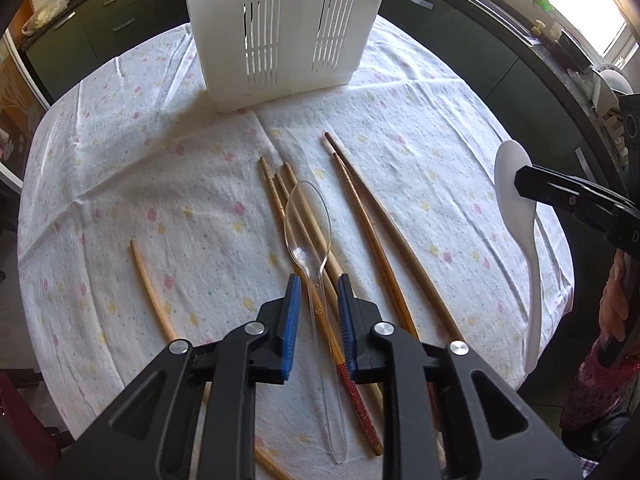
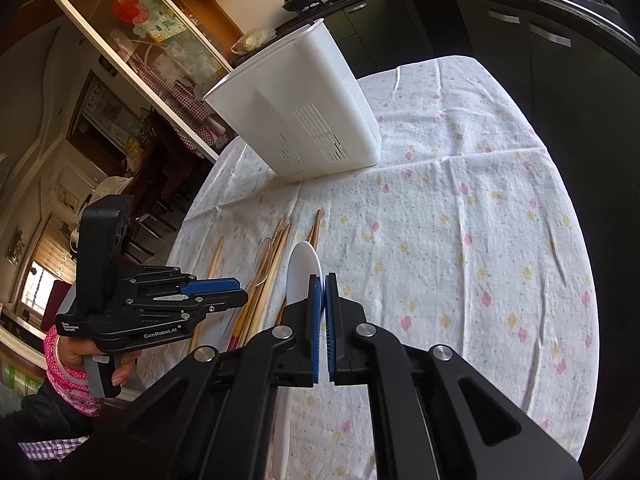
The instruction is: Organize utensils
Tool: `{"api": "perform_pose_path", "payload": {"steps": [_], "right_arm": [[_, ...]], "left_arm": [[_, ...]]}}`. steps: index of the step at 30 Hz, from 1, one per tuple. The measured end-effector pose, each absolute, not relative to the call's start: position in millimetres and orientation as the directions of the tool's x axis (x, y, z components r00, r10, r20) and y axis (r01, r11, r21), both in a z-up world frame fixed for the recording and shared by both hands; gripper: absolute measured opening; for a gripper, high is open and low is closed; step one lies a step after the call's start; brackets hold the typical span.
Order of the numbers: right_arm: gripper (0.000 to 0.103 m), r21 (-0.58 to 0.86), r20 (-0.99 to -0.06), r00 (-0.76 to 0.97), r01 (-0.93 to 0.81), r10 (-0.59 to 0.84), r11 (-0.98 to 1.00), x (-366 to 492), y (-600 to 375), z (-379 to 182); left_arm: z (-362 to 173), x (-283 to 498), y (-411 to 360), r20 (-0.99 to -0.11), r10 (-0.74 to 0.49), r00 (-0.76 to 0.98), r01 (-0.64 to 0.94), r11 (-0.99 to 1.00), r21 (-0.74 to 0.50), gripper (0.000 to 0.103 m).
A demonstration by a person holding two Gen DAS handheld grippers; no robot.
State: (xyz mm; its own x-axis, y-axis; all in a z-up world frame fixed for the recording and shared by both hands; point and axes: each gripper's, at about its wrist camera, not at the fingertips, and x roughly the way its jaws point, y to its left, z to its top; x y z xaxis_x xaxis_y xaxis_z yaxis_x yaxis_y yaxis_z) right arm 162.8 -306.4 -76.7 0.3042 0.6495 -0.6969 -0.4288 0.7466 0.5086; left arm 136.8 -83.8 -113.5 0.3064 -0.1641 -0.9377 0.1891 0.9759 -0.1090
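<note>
A clear plastic spoon (image 1: 310,236) lies on several wooden chopsticks (image 1: 360,224) on the flowered tablecloth (image 1: 160,184). My left gripper (image 1: 319,284) is open, its blue pads on either side of the spoon's handle. One chopstick (image 1: 150,284) lies apart at the left. My right gripper (image 2: 323,278) is shut on a white spoon (image 2: 302,270), held above the cloth; it also shows in the left wrist view (image 1: 516,200). A white slotted utensil holder (image 1: 280,28) stands at the far side, also seen in the right wrist view (image 2: 304,116).
Dark green cabinets (image 1: 460,40) run behind the round table. A glass-door cabinet (image 2: 132,68) stands at the left in the right wrist view. The left gripper's body (image 2: 140,300) is beside the chopsticks (image 2: 264,280).
</note>
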Motion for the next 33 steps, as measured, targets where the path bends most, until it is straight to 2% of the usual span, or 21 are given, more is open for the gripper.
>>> {"api": "perform_pose_path", "payload": {"steps": [8, 11, 20, 27, 33], "right_arm": [[0.004, 0.518, -0.693, 0.302, -0.424, 0.655, 0.743, 163.1, -309.2, -78.2], [0.004, 0.518, -0.691, 0.305, -0.423, 0.655, 0.744, 162.0, -311.0, -77.2], [0.004, 0.521, -0.683, 0.311, -0.428, 0.661, 0.739, 159.1, -312.0, -74.0], [0.004, 0.518, -0.664, 0.325, -0.448, 0.673, 0.728, 156.5, -308.1, -63.4], [0.004, 0.519, -0.646, 0.348, -0.452, 0.68, 0.725, 159.7, -309.6, -54.5]], "left_arm": [[-124.0, 142.7, -91.0, -0.953, -0.12, 0.279, 0.204, 0.977, -0.064, 0.017], [-121.3, 143.7, -92.3, -0.949, -0.114, 0.294, 0.206, 0.977, -0.054, 0.009], [-74.6, 126.3, -73.8, -0.896, -0.174, 0.408, 0.212, 0.973, -0.093, 0.008], [9.3, 113.9, -62.9, -0.777, -0.231, 0.585, 0.234, 0.966, -0.111, 0.008], [87.8, 140.1, -55.2, -0.569, -0.228, 0.79, 0.214, 0.972, -0.093, 0.008]]}}
